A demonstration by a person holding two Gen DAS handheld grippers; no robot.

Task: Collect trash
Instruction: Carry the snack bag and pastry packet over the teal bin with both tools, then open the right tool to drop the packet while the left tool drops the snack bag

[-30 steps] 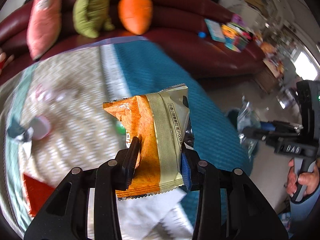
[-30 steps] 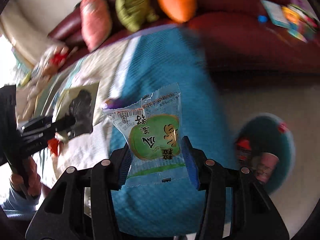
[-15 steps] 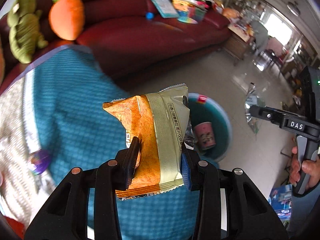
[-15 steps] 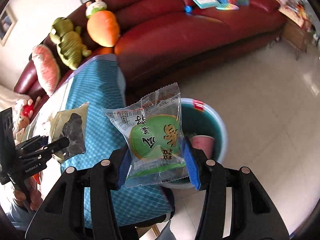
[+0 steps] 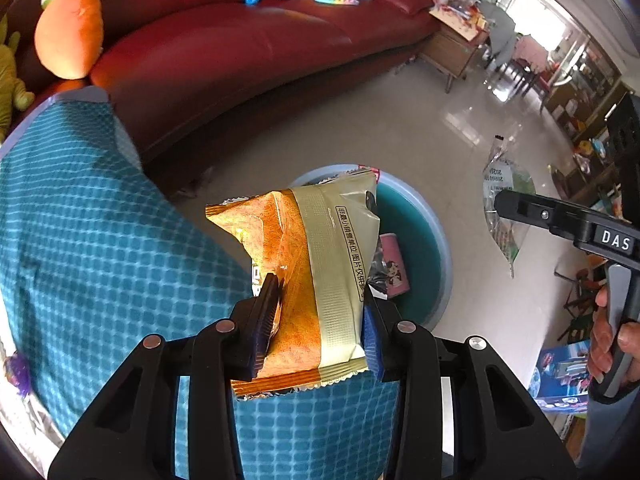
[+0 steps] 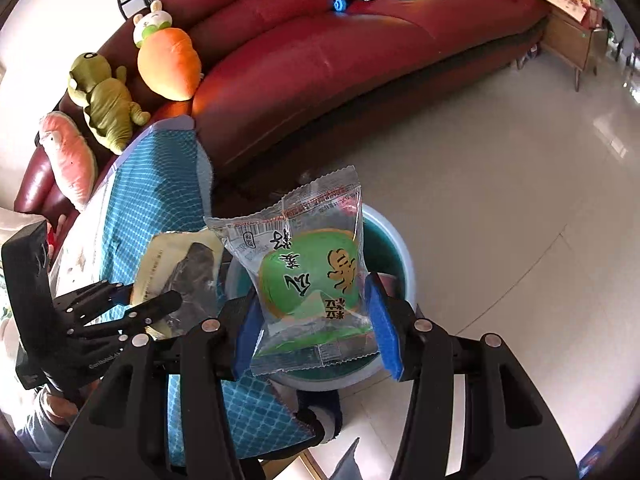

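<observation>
Both grippers, left (image 5: 316,320) and right (image 6: 312,320), had swung off the counter, fingers clamped on wrappers (image 5: 304,280), bin (image 6: 392,256) now just beyond, ready to drop.

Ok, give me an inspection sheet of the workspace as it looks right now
Surface: blue checked cloth on the table.
Job's things: orange-gold wrapper, clear green-print wrapper, teal bin on the floor holding a pink cup.
Clutter: purple scrap on the cloth.
Grippers: left gripper clamps the orange-gold wrapper; right gripper clamps the clear one.
Cables: nothing seen.
Surroundings: red sofa, plush toys, tiled floor.
</observation>
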